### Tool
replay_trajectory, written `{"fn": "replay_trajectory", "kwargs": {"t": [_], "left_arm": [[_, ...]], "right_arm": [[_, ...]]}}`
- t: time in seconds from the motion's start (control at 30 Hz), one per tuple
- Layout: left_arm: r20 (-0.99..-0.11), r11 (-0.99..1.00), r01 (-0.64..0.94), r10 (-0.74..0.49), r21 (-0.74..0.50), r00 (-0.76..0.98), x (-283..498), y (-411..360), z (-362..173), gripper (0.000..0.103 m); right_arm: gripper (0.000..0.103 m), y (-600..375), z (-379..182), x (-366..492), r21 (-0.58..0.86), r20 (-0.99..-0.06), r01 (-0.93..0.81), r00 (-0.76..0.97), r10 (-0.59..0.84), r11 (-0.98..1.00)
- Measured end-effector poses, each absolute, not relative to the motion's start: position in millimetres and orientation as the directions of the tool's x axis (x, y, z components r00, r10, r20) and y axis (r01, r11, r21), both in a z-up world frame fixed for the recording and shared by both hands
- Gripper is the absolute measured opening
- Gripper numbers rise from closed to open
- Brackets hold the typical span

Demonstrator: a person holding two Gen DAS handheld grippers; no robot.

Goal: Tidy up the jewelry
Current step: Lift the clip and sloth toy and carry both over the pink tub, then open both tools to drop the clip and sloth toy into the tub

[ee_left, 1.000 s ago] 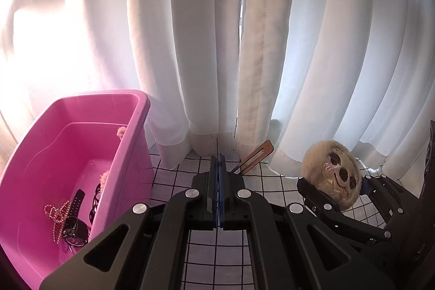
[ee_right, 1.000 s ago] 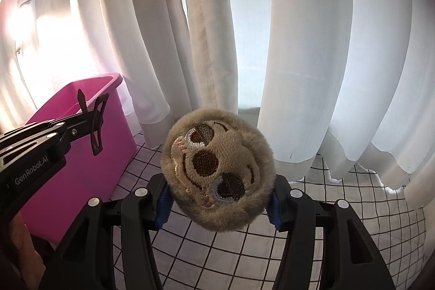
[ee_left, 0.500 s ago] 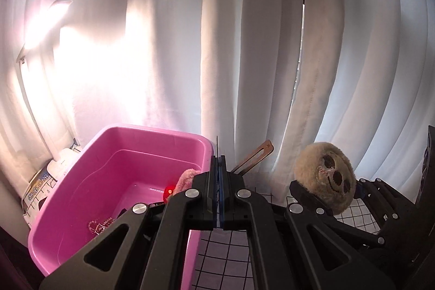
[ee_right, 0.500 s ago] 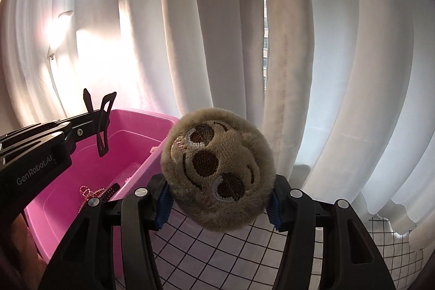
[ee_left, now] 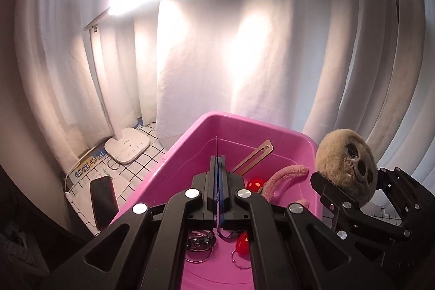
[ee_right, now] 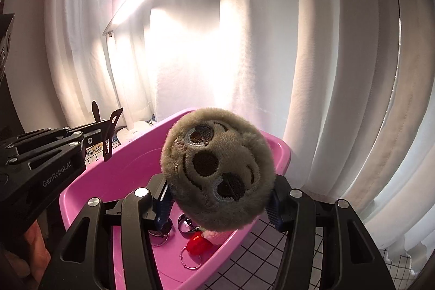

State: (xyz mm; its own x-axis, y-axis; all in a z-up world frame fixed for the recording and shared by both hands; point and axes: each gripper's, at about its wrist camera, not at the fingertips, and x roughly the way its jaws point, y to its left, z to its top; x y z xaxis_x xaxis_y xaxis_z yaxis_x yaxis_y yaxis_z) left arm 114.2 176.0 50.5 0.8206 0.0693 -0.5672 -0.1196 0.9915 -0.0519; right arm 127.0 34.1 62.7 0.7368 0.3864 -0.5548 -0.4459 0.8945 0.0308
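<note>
right gripper (ee_right: 217,197) is clamped on the plush (ee_right: 217,170), hanging just above the bin's (ee_right: 282,154) right rim, so the drop is straight down. left gripper (ee_left: 218,181) is pinched tight on a thin clip (ee_left: 251,156) over the bin's middle.

The right gripper (ee_right: 218,204) clamps a round plush sloth head (ee_right: 217,175) above the pink plastic tub (ee_right: 130,170), where metal rings (ee_right: 187,257) and a red charm (ee_right: 198,245) lie, beside a lit desk lamp (ee_right: 130,4).
</note>
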Motion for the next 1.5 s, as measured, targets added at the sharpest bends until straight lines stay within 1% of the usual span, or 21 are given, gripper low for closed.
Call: {"fn": "replay_trajectory", "kwargs": {"t": [0.23,0.47,0.67,0.87,0.97,1.07,1.17,1.23,1.3,1.4,1.5], "left_arm": [[-0.627,0.982,-0.173,0.093,-0.069,0.773,118.8,211.3,23.3,0.001],[-0.690,0.980,-0.188,0.088,-0.070,0.719,130.3,219.2,1.1,0.001],[-0.737,0.979,-0.193,0.082,-0.067,0.671,139.5,220.0,-15.6,0.001],[-0.763,0.976,-0.206,0.082,-0.068,0.641,143.3,222.0,-25.8,0.001],[-0.772,0.975,-0.210,0.076,-0.076,0.631,143.1,223.9,-28.3,0.001],[-0.773,0.973,-0.218,0.078,-0.079,0.629,141.6,226.7,-28.9,0.004],[-0.776,0.969,-0.229,0.076,-0.089,0.626,139.9,230.6,-29.1,0.020],[-0.773,0.966,-0.239,0.078,-0.097,0.629,137.6,233.0,-28.5,0.051],[-0.764,0.965,-0.246,0.089,-0.093,0.639,134.5,234.4,-26.1,0.063],[-0.759,0.965,-0.246,0.096,-0.087,0.644,132.2,235.5,-22.4,0.068],[-0.754,0.961,-0.257,0.097,-0.098,0.650,128.6,239.1,-18.3,0.078]], "right_arm": [[0.054,71.9,46.0,139.0,0.030,-0.632,-0.491,0.666,0.397,0.871],[0.054,86.5,21.0,155.9,0.039,-0.708,-0.481,0.605,0.364,0.876],[0.054,87.7,8.1,165.3,0.042,-0.744,-0.457,0.579,0.334,0.888],[0.054,84.9,1.1,171.7,0.040,-0.772,-0.433,0.559,0.303,0.900],[0.057,88.5,-3.3,178.1,0.041,-0.790,-0.428,0.539,0.292,0.903],[0.063,90.1,-5.6,178.9,0.041,-0.799,-0.430,0.528,0.288,0.902],[0.065,92.8,-5.0,176.7,0.005,-0.798,-0.432,0.542,0.264,0.902],[0.065,93.7,-3.6,175.3,-0.009,-0.795,-0.434,0.550,0.256,0.901],[0.068,92.9,-1.8,174.5,-0.014,-0.792,-0.429,0.557,0.252,0.903],[0.072,91.3,2.3,173.0,-0.018,-0.783,-0.420,0.570,0.248,0.908],[0.072,88.8,8.5,170.9,-0.029,-0.772,-0.408,0.589,0.238,0.913]]}}
